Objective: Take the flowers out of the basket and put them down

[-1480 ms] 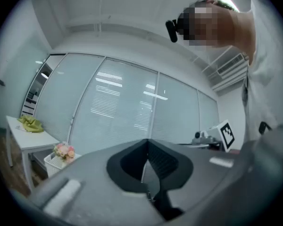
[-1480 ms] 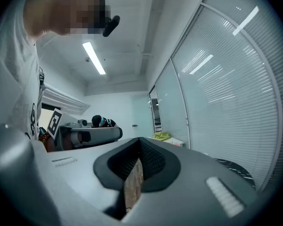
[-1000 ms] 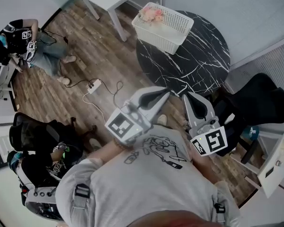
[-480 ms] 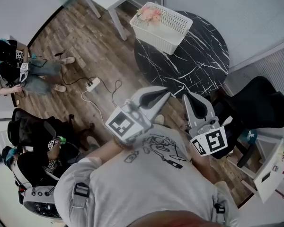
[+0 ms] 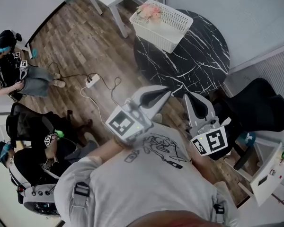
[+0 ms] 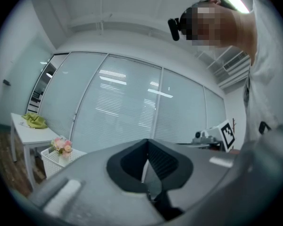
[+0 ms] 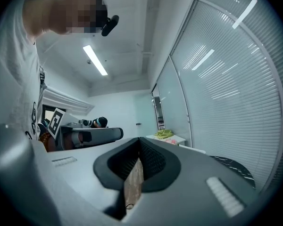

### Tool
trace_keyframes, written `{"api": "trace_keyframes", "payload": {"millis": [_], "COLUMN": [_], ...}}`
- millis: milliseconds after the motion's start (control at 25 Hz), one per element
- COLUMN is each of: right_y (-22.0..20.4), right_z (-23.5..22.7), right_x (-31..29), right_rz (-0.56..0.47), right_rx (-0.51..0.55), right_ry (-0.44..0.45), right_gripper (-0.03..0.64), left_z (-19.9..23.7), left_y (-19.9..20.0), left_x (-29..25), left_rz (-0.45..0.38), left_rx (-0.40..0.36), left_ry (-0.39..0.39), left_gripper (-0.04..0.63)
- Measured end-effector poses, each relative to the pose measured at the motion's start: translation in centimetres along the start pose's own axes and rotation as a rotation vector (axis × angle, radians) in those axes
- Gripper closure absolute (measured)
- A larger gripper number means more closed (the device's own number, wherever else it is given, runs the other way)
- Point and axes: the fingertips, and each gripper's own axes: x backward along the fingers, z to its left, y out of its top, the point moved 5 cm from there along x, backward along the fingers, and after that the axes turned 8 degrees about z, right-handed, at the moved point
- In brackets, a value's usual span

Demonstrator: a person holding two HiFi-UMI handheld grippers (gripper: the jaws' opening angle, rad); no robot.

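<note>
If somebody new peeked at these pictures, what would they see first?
Probably the pink flowers poking out of the white basket on the round black marble table, at the top of the head view. Next come the left gripper and right gripper, held side by side below the table, both with fingers shut and empty.

Basket (image 5: pixel 155 33) on tabletop (image 5: pixel 199 56), well ahead of the jaws of left gripper (image 5: pixel 168 92) and right gripper (image 5: pixel 186 96); flowers (image 5: pixel 149 11) in its far-left corner.
</note>
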Motion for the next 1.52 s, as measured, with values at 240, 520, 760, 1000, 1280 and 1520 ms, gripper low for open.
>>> {"api": "trace_keyframes", "payload": {"millis": [240, 520, 760, 1000, 1280, 1520], "right_y": [-0.4, -0.4, 0.0, 0.4, 1.4, 2.5], "right_z": [0.0, -1.1, -2.5, -4.2, -7.2, -9.3], "right_x": [-0.6, -2.6, -5.3, -8.7, -13.9, -19.2], "right_rz": [0.002, 0.014, 0.024, 0.027, 0.033, 0.044], "right_rx": [-0.009, -0.002, -0.001, -0.005, -0.007, -0.003], "right_ry": [0.027, 0.043, 0.048, 0.047, 0.032, 0.018], "right_gripper": [0.611, 0.611, 0.611, 0.611, 0.609, 0.601], "left_z": [0.4, 2.4, 5.2, 9.1, 15.0, 20.7], "left_y": [-0.3, -0.5, -0.2, 0.2, 1.5, 2.8], "left_x": [0.1, -0.4, -1.0, -2.0, -3.7, -4.9], "left_rz": [0.001, -0.003, 0.002, 0.011, 0.022, 0.022], "left_rx": [0.009, 0.021, 0.033, 0.041, 0.043, 0.039], "left_ry": [0.027, 0.049, 0.055, 0.062, 0.058, 0.046], "left_gripper": [0.592, 0.592, 0.592, 0.592, 0.592, 0.592]}}
